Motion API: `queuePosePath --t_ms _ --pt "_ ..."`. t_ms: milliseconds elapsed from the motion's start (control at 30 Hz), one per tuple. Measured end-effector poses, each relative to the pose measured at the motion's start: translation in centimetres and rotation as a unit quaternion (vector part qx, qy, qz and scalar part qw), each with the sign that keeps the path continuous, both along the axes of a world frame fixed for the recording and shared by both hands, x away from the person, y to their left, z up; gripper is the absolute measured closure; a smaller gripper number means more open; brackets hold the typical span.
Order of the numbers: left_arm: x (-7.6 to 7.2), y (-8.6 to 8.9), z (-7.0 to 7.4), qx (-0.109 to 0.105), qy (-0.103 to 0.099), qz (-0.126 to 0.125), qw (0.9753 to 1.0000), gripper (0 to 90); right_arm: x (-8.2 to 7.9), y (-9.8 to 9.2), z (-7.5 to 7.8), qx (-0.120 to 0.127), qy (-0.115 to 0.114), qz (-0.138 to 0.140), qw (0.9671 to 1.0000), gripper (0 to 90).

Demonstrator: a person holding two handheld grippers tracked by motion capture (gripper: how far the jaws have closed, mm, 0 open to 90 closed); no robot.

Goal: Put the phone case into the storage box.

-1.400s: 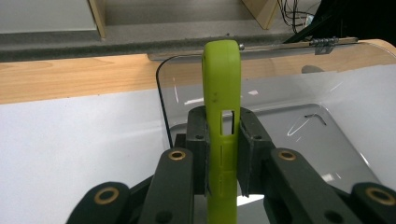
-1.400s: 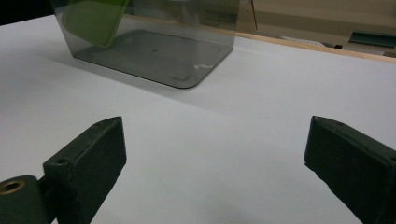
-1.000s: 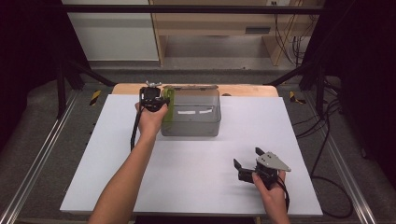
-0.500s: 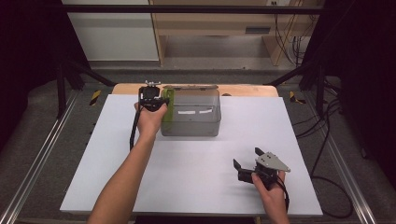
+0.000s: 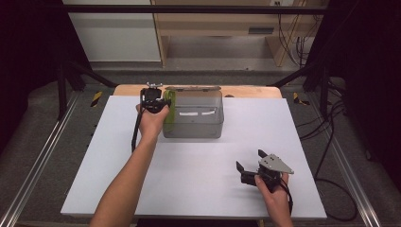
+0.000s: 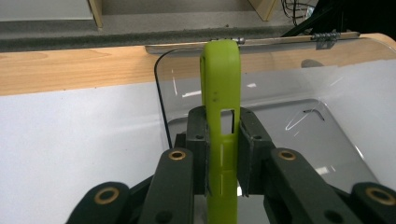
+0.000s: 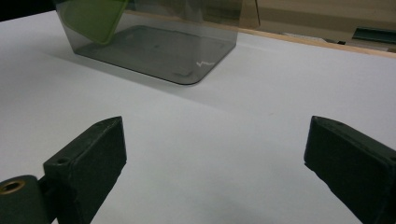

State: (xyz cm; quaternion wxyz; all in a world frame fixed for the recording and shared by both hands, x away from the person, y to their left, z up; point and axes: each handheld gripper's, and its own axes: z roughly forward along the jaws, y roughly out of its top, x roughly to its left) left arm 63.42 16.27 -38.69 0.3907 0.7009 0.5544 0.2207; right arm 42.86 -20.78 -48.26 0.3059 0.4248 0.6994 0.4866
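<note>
Two grippers in play, and almost nothing has moved across the last second. We see the left gripper [image 5: 161, 101] at the same spot, at about 9 o'clock of the clear plastic box [image 5: 193, 115], still clamped on the lime-green phone case [image 5: 169, 105]. We read that as a pause over the drop point, not a transport phase anymore.

In the left gripper view the jaws are closed tight on both flat faces of the phone case [image 6: 221, 126], which stands on edge and nearly upright, its top end poking past the jaws. The case sits just over the box's near-left rim [image 6: 161, 93], with the clear floor of the box visible beyond and to the right. We cannot tell if the case's lower end touches the box.

Over at 5 o'clock on the white table [image 5: 118, 179] the right gripper [image 5: 250, 163] is parked as before, jaws spread wide and holding nothing. In the right gripper view we see the box [image 7: 154, 51] well apart, up at 11 o'clock, with a green patch of the case [image 7: 95, 18] showing through its wall.

Our call: placement is close, what remains is to lower and release. Risk: the case tips against the wall when let go.
</note>
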Motion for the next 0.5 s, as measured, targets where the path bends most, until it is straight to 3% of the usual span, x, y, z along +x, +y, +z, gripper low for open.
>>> queuePosePath --t_ms 300,500 --pt "0.14 0.13 -0.27 -0.005 -0.011 0.000 0.9999 75.7 0.03 0.03 -0.03 0.000 0.001 0.000 1.0000 6.0" --pt "0.07 0.26 -0.40 -0.002 -0.030 0.008 0.9995 65.4 0.03 0.04 -0.04 -0.001 0.001 0.000 1.0000 6.0"
